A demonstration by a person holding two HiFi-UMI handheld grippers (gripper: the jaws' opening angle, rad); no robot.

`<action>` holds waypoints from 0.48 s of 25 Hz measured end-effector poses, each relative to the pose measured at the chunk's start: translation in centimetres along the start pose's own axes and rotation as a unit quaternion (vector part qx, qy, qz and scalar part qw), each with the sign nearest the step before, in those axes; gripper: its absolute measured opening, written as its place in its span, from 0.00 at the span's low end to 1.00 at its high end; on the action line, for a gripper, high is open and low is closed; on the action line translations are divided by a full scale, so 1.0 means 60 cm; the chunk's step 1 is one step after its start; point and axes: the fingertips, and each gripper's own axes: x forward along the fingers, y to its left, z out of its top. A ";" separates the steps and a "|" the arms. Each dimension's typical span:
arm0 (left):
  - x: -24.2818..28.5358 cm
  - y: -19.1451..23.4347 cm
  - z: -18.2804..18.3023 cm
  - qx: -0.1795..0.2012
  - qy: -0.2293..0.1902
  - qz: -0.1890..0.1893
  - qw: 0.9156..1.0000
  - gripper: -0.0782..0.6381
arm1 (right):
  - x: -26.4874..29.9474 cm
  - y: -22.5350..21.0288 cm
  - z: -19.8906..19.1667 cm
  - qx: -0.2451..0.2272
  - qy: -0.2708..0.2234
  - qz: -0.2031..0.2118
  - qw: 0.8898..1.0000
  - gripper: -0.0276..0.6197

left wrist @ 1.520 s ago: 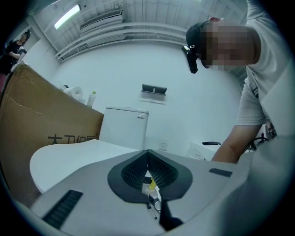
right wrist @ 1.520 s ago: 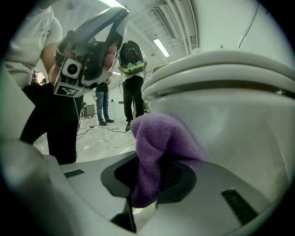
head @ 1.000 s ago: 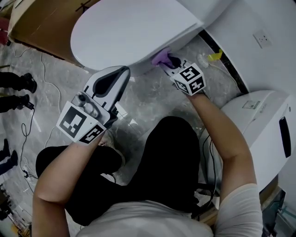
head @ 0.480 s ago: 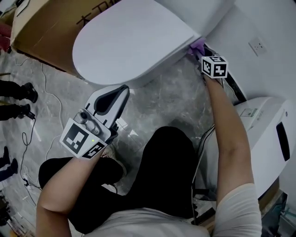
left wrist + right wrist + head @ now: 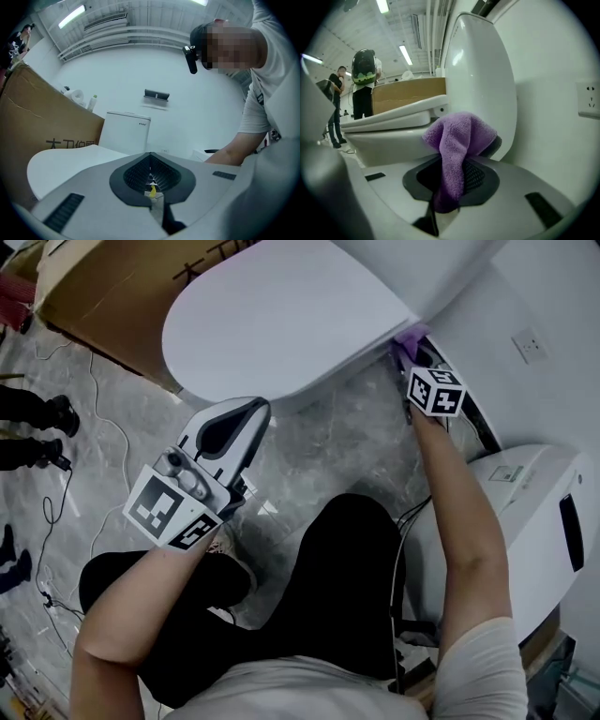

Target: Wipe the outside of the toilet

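Head view
- Toilet (image 5: 281, 324): ahead of me with the lid down, standing on the grey floor (image 5: 328, 442).
- Right tongs (image 5: 411, 354): reached in at the toilet's right rear, just under the lid's edge. The purple cloth (image 5: 409, 336) leads at the tip. I judge this flank is the patch being wiped.
- Left tongs (image 5: 251, 413): held over the floor, apart from the toilet, out of the working arm's way.

Left gripper view
- Left tongs: jaws together with nothing in them. Idle, I judge, since one cloth does the job.
- Toilet: lid low at left.

Right gripper view
- Right tongs: clenched on the cloth, which bunches proud of the tips so that cloth rather than jaw meets porcelain.
- Toilet: bowl and seat at left, tank close ahead. I cannot confirm contact.
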 end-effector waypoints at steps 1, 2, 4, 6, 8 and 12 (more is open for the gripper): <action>0.001 0.001 0.000 -0.002 -0.001 0.001 1.000 0.12 | -0.005 0.022 0.001 -0.006 -0.004 0.009 1.000 0.17; 0.002 0.002 0.000 -0.005 -0.001 0.003 1.000 0.12 | -0.010 0.048 0.001 -0.014 -0.006 0.021 1.000 0.17; 0.008 -0.001 0.001 -0.009 -0.001 0.002 1.000 0.12 | -0.020 0.110 -0.006 -0.031 -0.009 0.055 0.998 0.17; 0.016 -0.011 0.003 -0.006 -0.002 -0.005 1.000 0.12 | -0.029 0.180 -0.021 -0.046 -0.003 0.098 0.994 0.17; 0.019 -0.021 0.002 -0.005 -0.002 -0.011 1.000 0.12 | -0.037 0.253 -0.046 -0.070 0.011 0.144 0.987 0.17; 0.019 -0.028 -0.003 -0.003 0.002 -0.016 1.000 0.12 | -0.035 0.377 -0.095 -0.152 0.039 0.228 0.961 0.17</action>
